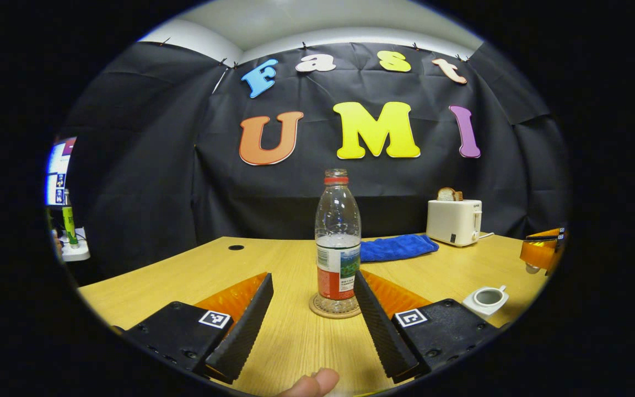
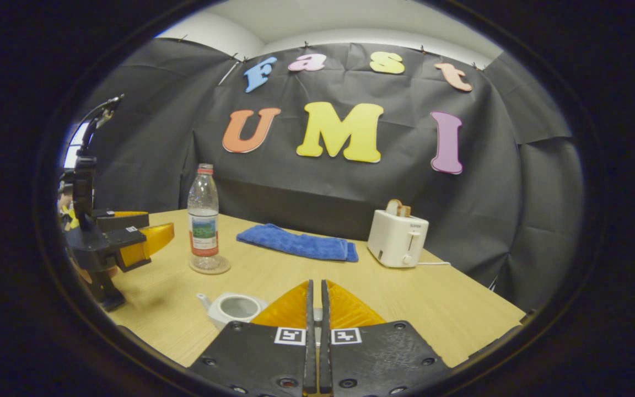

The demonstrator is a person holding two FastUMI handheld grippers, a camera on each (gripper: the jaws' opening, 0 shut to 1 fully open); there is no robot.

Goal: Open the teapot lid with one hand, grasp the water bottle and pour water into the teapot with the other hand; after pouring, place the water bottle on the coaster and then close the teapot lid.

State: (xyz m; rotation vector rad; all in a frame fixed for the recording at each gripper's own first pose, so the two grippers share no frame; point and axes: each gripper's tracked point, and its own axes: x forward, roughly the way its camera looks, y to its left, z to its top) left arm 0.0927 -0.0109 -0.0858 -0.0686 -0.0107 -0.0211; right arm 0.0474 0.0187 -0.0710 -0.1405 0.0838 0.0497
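Bottle on its coaster, teapot open and waiting!

The left gripper (image 1: 312, 309) stands wide, one finger on each side of the water bottle (image 1: 338, 242) and neither pressing on it, with the bottle upright on the round coaster (image 1: 334, 310) in the middle of the wooden table (image 1: 196, 270). It's clear thin plastic, red neck ring, no cap that I can make out, water up to about the label top, so I'd reckon it light, squashy and eager to slop; take it at the labelled waist, gently. The right gripper (image 2: 315, 300) has its fingers drawn nearly together, and whether the lid sits pinched there I cannot tell. Just below it sits the small white teapot (image 2: 233, 307), mouth uncovered; ceramic by the look, so brittle. Blue towel (image 2: 295, 242) and white toaster (image 2: 398, 238) sit at the back.
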